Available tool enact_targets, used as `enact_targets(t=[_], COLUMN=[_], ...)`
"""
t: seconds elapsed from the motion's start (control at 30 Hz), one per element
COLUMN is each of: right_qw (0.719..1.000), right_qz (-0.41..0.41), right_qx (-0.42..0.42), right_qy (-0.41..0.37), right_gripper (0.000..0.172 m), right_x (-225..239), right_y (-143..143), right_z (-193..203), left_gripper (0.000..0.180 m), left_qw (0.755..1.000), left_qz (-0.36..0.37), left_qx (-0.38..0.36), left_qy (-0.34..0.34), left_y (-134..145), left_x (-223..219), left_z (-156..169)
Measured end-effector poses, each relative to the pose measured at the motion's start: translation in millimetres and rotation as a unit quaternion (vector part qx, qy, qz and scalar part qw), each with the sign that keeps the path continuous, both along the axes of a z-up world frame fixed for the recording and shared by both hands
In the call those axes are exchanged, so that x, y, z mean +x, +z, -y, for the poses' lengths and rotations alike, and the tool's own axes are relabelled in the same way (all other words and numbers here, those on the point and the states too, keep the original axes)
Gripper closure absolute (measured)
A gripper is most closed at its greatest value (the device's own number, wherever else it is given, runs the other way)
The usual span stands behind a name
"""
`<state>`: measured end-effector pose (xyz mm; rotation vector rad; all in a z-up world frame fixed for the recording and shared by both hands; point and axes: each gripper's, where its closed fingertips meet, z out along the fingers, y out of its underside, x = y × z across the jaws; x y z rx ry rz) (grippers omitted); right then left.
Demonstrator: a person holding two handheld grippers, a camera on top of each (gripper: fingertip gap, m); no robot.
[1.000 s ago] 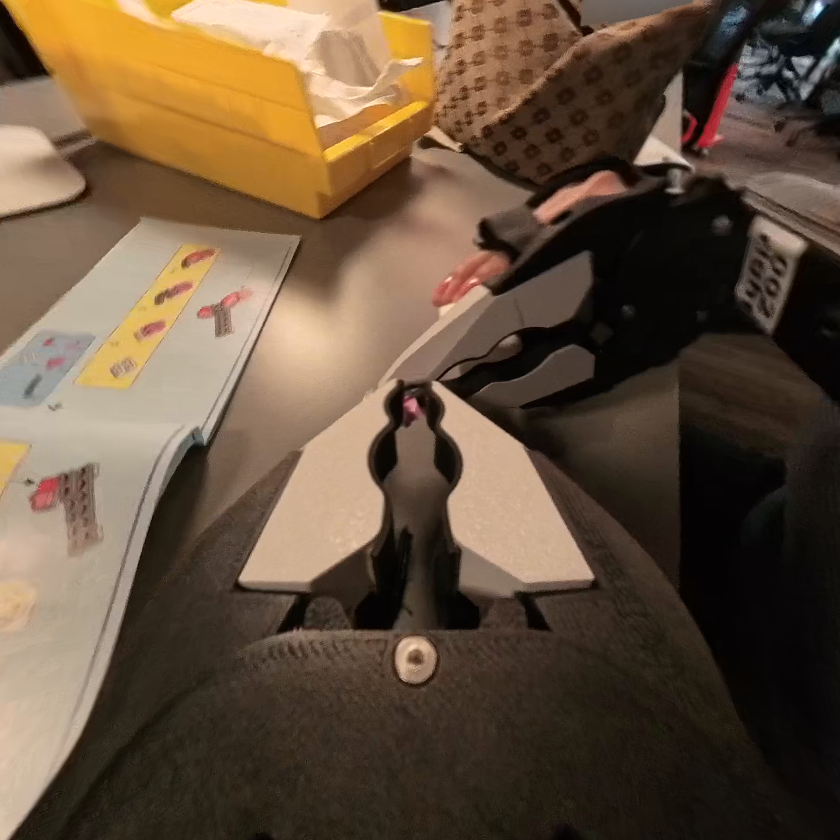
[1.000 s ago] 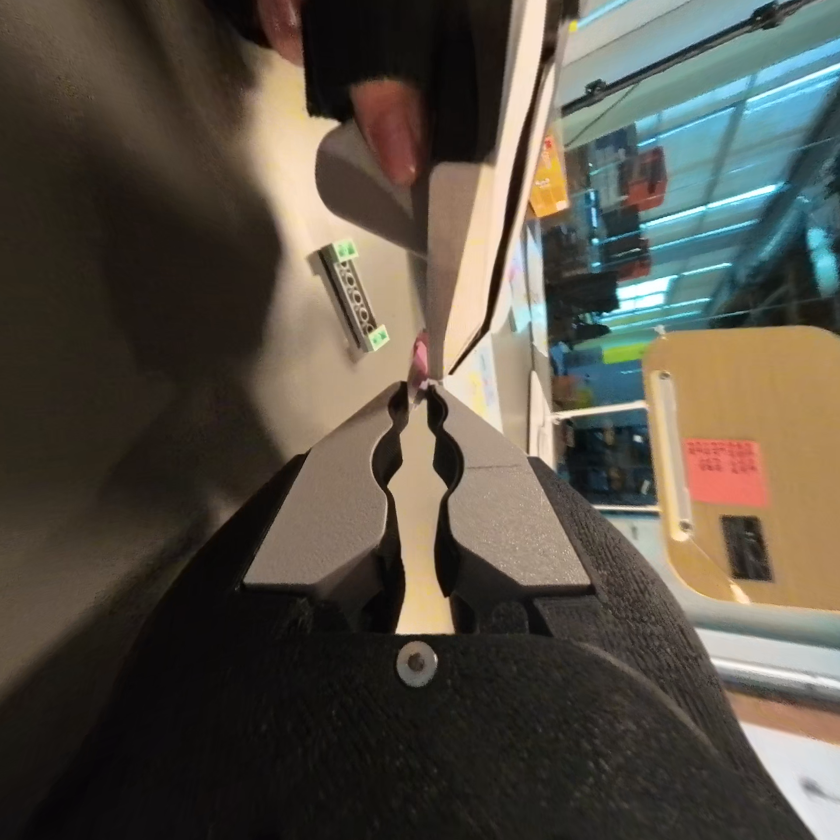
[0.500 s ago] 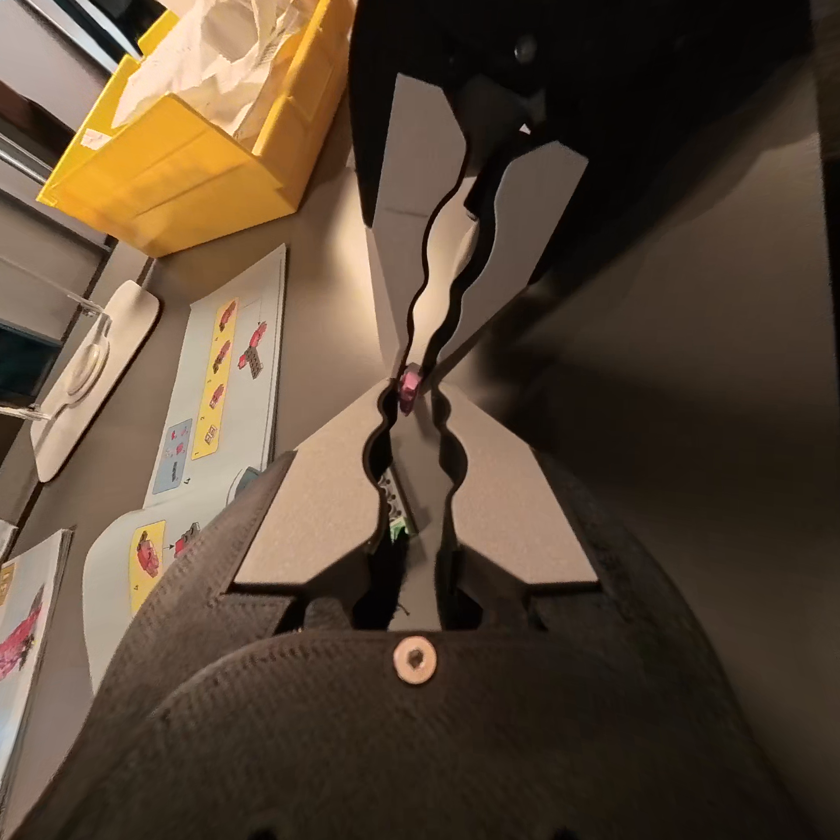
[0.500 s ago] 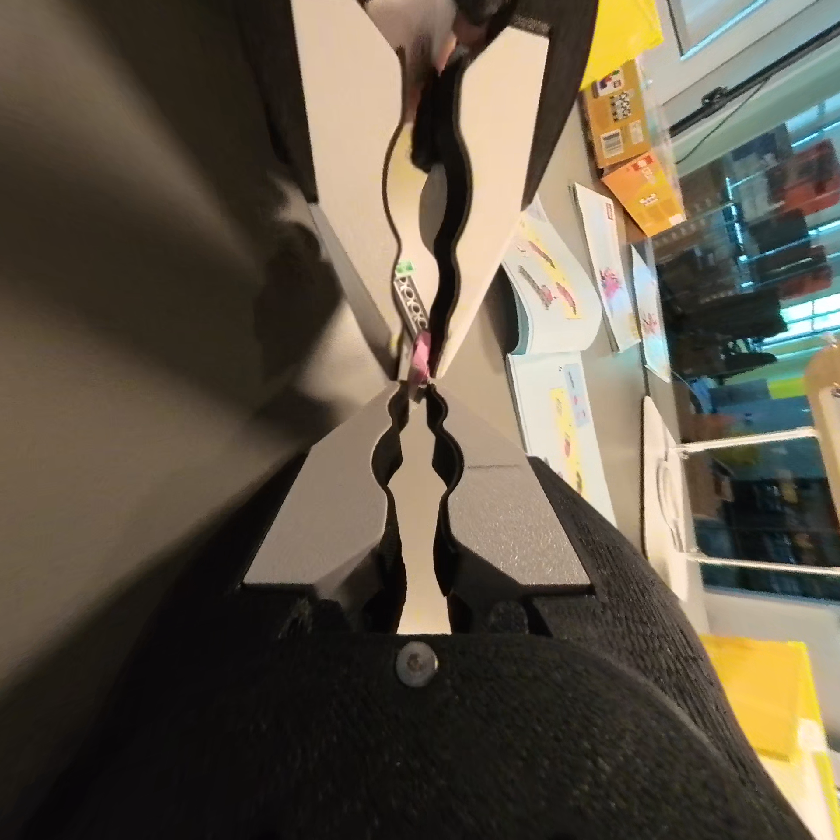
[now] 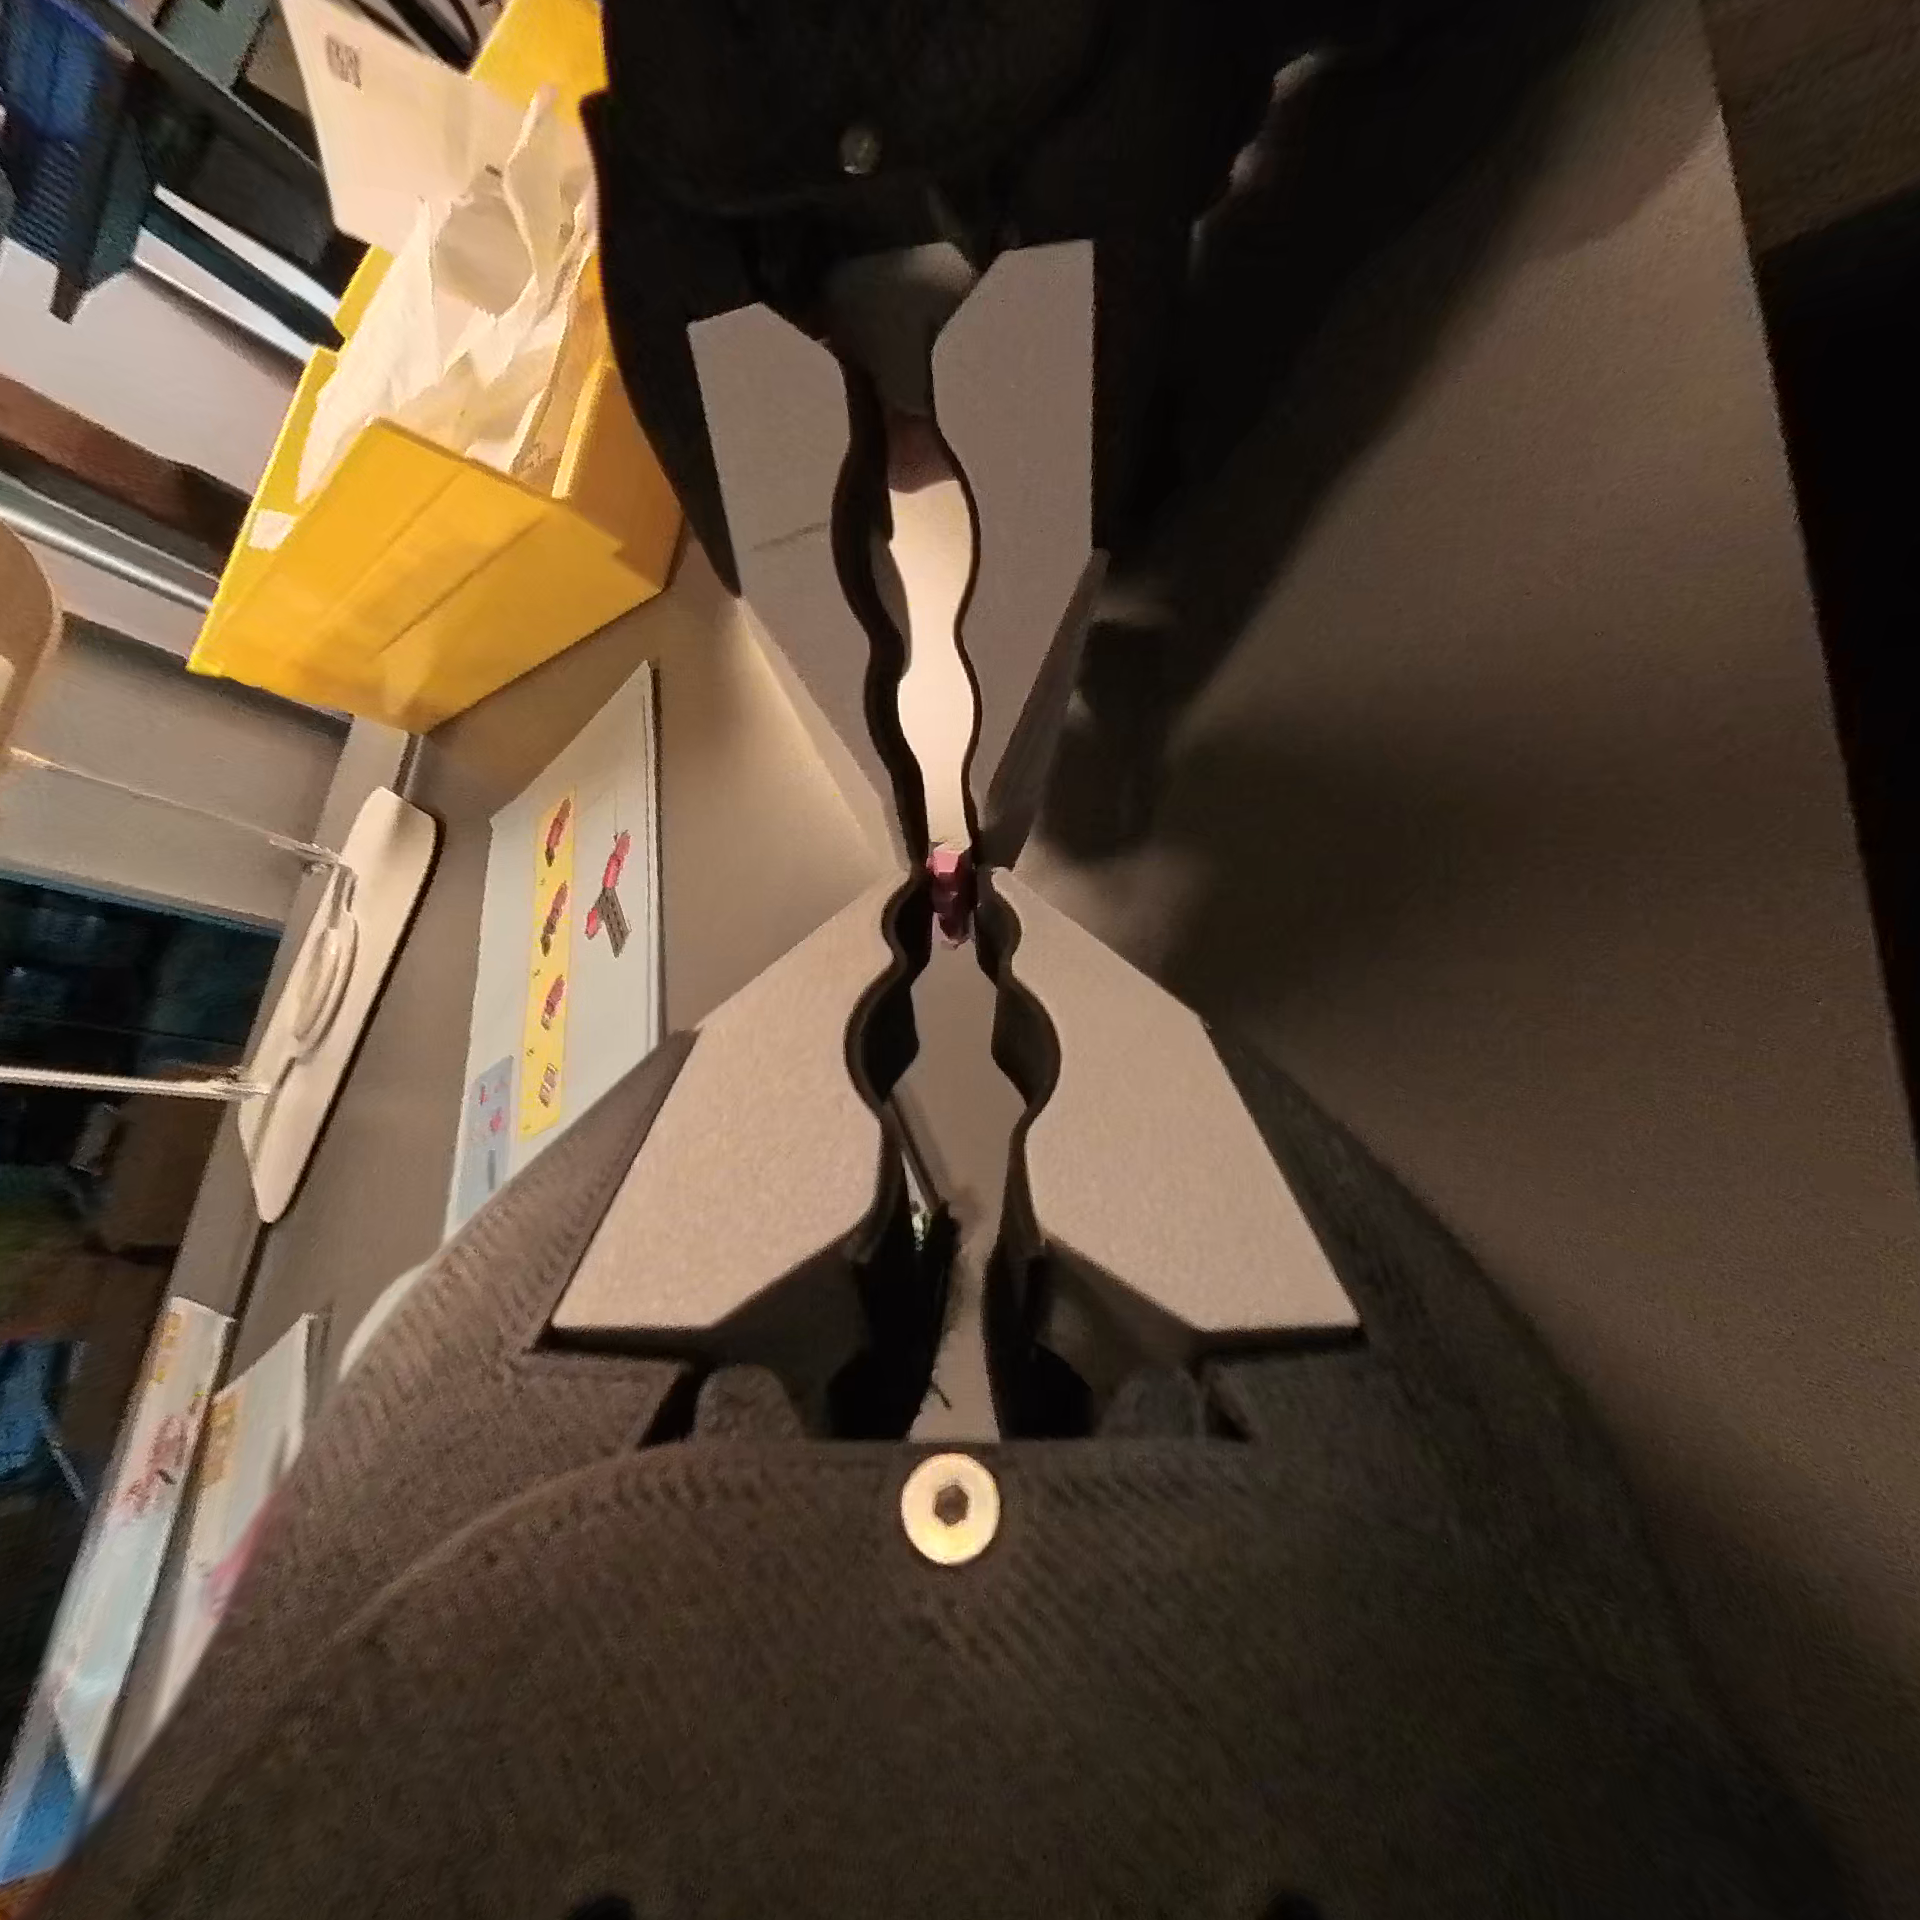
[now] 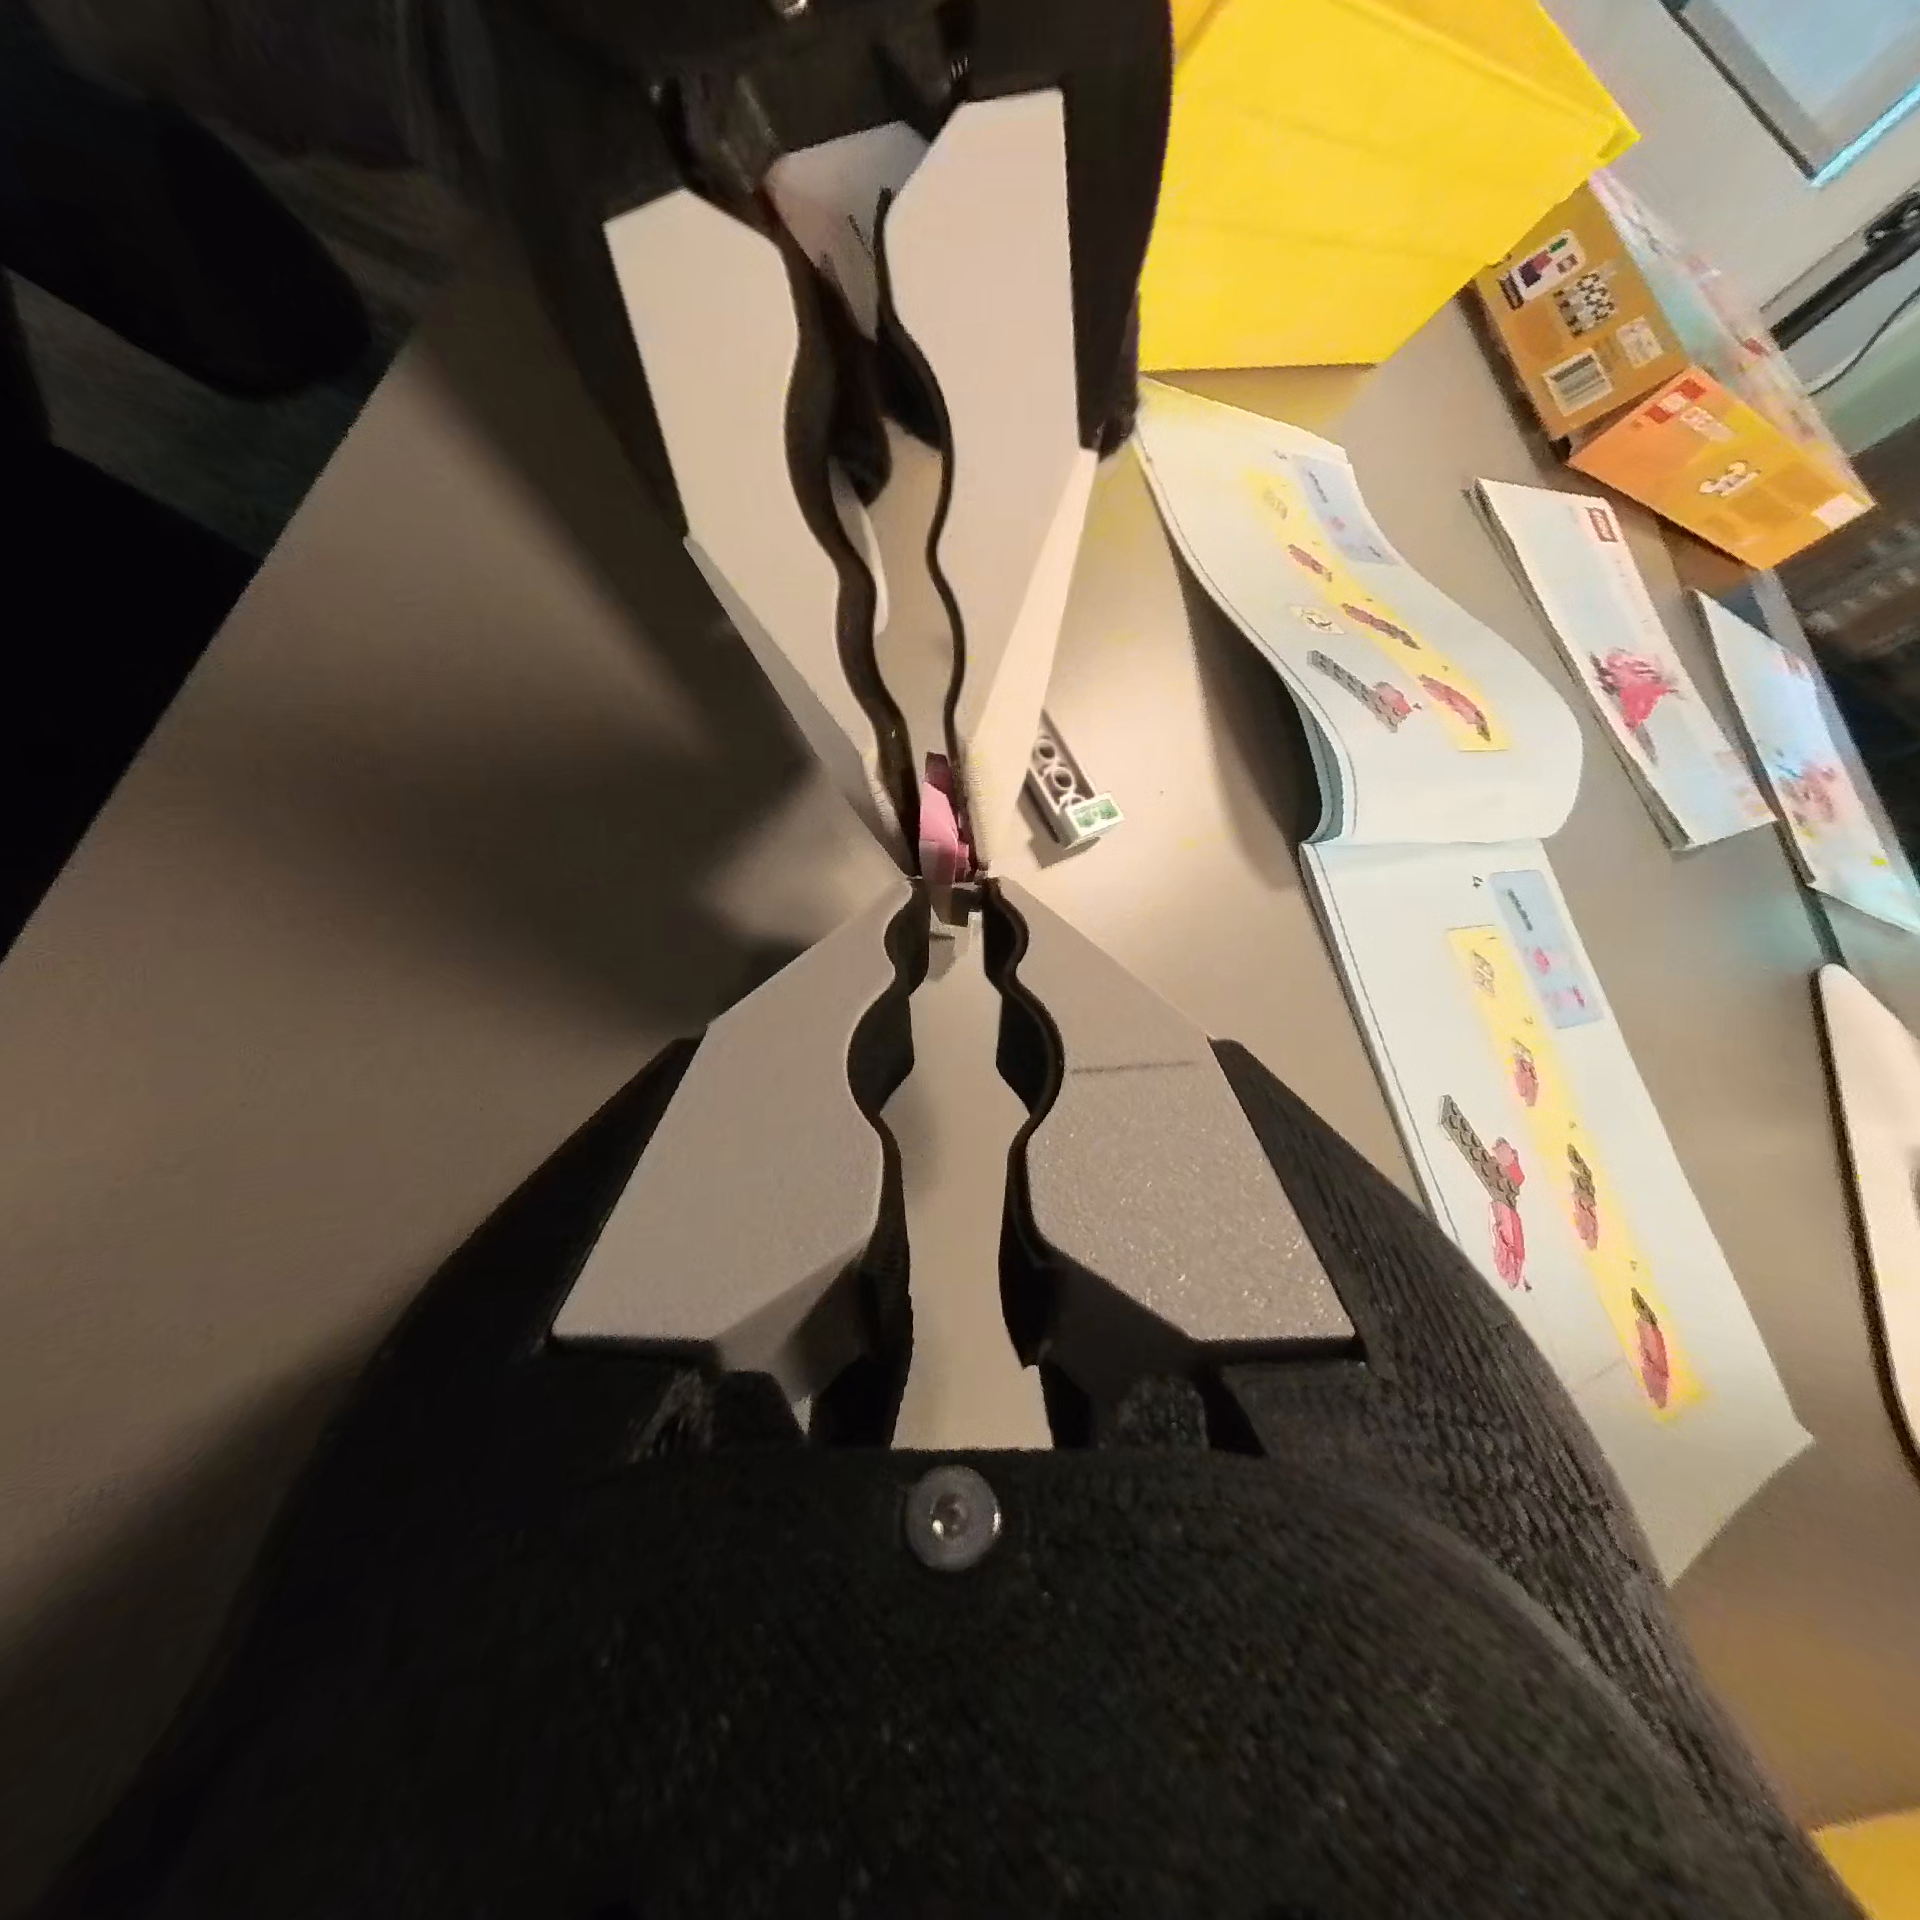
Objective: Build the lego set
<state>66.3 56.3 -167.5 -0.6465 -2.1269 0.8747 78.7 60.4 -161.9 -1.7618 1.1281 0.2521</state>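
Both grippers meet tip to tip above the table (image 6: 416, 790), left gripper (image 5: 951, 914) nipped on a pink brick (image 5: 949, 902), right gripper (image 6: 951, 906) nipped on a grey piece (image 6: 954, 906) touching it, so I'd push dead straight.

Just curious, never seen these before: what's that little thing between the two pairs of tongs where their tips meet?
A small pink brick piece, pinched tip to tip by the left tongs and right tongs; both wrist views show it.
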Motion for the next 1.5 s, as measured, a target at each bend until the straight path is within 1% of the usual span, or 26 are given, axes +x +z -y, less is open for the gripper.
enact_targets(t=[0.07, 0.23, 0.3, 0.37, 0.4, 0.47, 0.57, 0.67, 0.8, 1.1, 1.23, 1.4, 1.5], right_qw=[1.000, 0.999, 0.999, 0.997, 0.995, 0.989, 0.978, 0.971, 0.967, 0.965, 0.966, 0.972, 0.974], right_qz=[-0.004, -0.009, -0.034, -0.074, -0.097, -0.142, -0.203, -0.228, -0.234, -0.241, -0.233, -0.211, -0.201], right_qx=[0.010, 0.033, 0.034, 0.024, 0.022, 0.011, -0.006, -0.018, -0.034, -0.030, -0.031, -0.031, -0.037], right_qy=[0.005, 0.022, 0.015, 0.011, 0.013, 0.024, 0.048, 0.069, 0.091, 0.104, 0.106, 0.101, 0.098], right_gripper=[0.165, 0.166, 0.166, 0.166, 0.166, 0.166, 0.166, 0.166, 0.166, 0.166, 0.166, 0.167, 0.167], right_x=[1, 6, 2, 0, 0, 3, 10, 15, 19, 22, 22, 21, 21], right_y=[0, 1, 6, 19, 26, 41, 63, 72, 75, 76, 74, 69, 69], right_z=[0, 2, 1, 0, 0, 3, 11, 17, 26, 31, 31, 30, 29], left_gripper=[0.174, 0.173, 0.171, 0.160, 0.154, 0.149, 0.151, 0.159, 0.163, 0.172, 0.172, 0.174, 0.174], left_qw=[1.000, 0.999, 0.999, 0.997, 0.995, 0.990, 0.979, 0.974, 0.967, 0.962, 0.962, 0.958, 0.955], left_qz=[-0.018, -0.022, -0.015, 0.030, 0.059, 0.120, 0.185, 0.202, 0.220, 0.226, 0.234, 0.263, 0.274], left_qx=[0.009, 0.018, 0.044, 0.076, 0.075, 0.069, 0.077, 0.085, 0.092, 0.096, 0.081, 0.041, 0.032], left_qy=[-0.005, -0.016, -0.005, 0.006, 0.010, 0.010, -0.026, -0.057, -0.091, -0.117, -0.117, -0.111, -0.111], left_y=[0, 1, 8, 23, 27, 37, 54, 61, 68, 73, 71, 67, 67], left_x=[1, 6, 3, 0, -3, -6, 1, 8, 18, 24, 23, 21, 21], left_z=[1, 3, 1, 0, 1, 2, 10, 17, 25, 32, 32, 31, 31])
